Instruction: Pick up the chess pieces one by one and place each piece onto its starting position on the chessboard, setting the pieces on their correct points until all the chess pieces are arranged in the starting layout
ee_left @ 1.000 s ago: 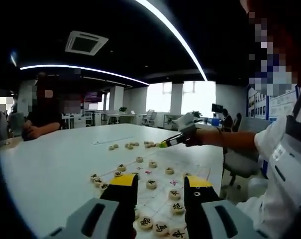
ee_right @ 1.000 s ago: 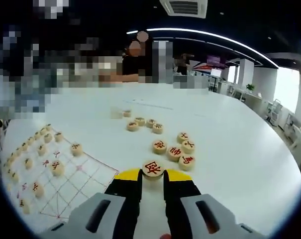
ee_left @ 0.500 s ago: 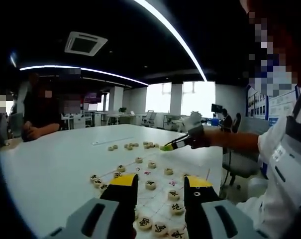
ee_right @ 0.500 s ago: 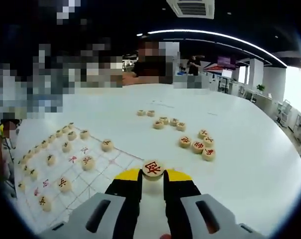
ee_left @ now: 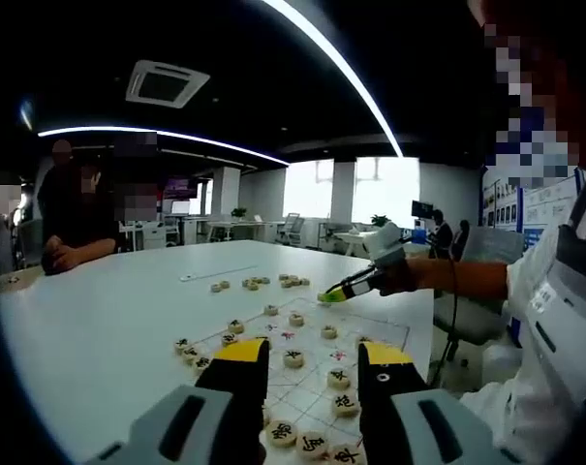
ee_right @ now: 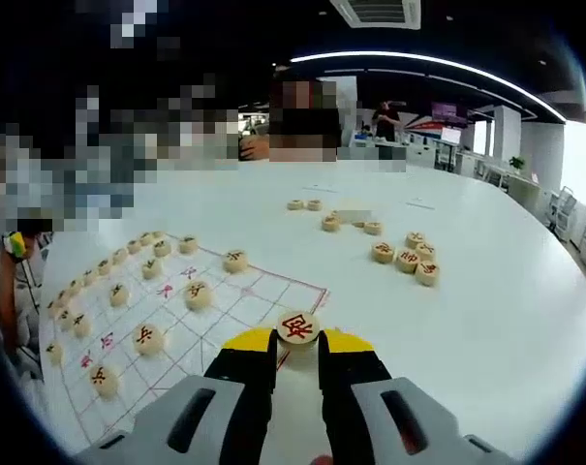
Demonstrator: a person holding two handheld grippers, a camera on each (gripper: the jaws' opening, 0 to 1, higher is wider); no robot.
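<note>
In the left gripper view, the left gripper, grey-bodied with black fingers tipped in yellow, hung above the near edge of the white sheet chessboard printed with thin red lines, which lay on the broad white surface. Its fingers stood apart with nothing between them. Round pale wooden chess pieces with black characters sat on the board's points, several of them in a row along the near edge. A loose group of similar unplaced discs lay on the surface beyond the board. From the right, the right gripper reached in over the far side of the board, held out by a person's arm in a white sleeve. A seated person in dark clothes was at the far left of the surface.

In the right gripper view, the right gripper's yellow-tipped black fingers were clamped on a round pale wooden piece bearing a red character, held above the board's right edge. Pieces with red characters stood on the grid to the left, and a line of pale discs ran along the board's far-left edge. Well apart on the bare surface, a cluster of red-marked discs lay to the upper right.
</note>
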